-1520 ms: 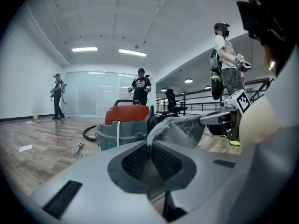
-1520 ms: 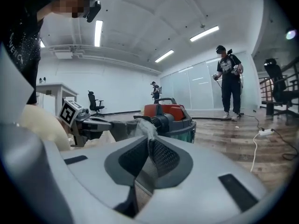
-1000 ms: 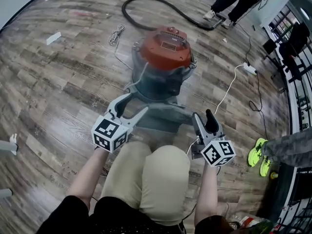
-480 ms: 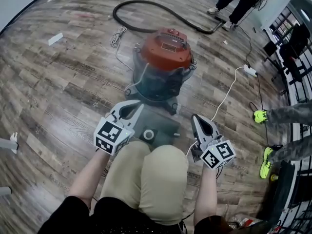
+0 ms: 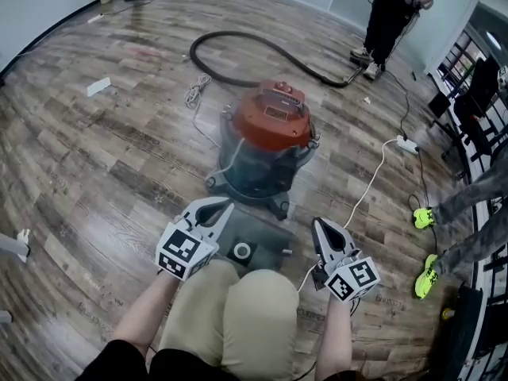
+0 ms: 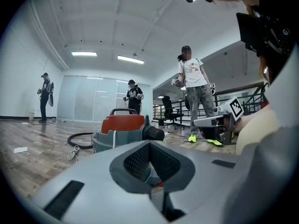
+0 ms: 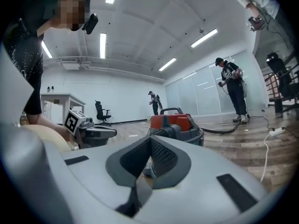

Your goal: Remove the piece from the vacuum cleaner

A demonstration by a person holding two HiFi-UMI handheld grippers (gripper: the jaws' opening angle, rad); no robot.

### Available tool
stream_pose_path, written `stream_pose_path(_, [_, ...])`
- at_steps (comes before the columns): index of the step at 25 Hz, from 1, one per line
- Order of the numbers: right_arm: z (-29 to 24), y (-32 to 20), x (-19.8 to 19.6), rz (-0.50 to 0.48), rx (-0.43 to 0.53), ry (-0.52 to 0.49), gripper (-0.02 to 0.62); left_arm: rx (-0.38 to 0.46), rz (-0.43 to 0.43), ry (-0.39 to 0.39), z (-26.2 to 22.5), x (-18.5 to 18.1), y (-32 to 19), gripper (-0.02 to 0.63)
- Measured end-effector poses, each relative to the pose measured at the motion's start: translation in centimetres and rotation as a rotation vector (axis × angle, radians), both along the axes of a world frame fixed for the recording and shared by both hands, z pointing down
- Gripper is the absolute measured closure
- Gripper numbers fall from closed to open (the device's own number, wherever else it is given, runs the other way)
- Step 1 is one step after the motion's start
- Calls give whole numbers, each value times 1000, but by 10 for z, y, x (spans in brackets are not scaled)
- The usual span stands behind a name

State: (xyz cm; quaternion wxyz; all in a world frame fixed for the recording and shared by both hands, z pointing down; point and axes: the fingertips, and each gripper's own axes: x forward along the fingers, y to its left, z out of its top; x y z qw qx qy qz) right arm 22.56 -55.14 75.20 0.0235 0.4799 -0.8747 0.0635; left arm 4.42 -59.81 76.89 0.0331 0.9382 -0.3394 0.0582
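The vacuum cleaner (image 5: 268, 137) stands on the wood floor ahead of my knees, with a red lid, a grey drum and a black hose (image 5: 254, 50) curling away behind it. It also shows as the vacuum cleaner (image 6: 122, 127) in the left gripper view and the vacuum cleaner (image 7: 175, 124) in the right gripper view. A flat grey part with a round socket (image 5: 242, 252) lies on the floor between the vacuum and my knees. My left gripper (image 5: 223, 206) and right gripper (image 5: 319, 223) hover to either side of it, both shut and empty.
A white power strip (image 5: 406, 144) and its cable (image 5: 371, 173) lie to the right. A coiled cord (image 5: 194, 94) and a paper scrap (image 5: 99, 86) are on the left floor. One person stands at the back (image 5: 393, 14); another's neon shoes (image 5: 425, 217) are by the railing.
Both grippers went from open to shut with nothing in them. They drew back a little toward my knees, and the flat grey part with its socket came into plain sight.
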Motion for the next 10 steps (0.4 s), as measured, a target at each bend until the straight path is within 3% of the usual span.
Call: stream_pose_path(10, [-5,-15,-12,-36,35,-4,586,28,-22,-11,-3,-16,-10,600])
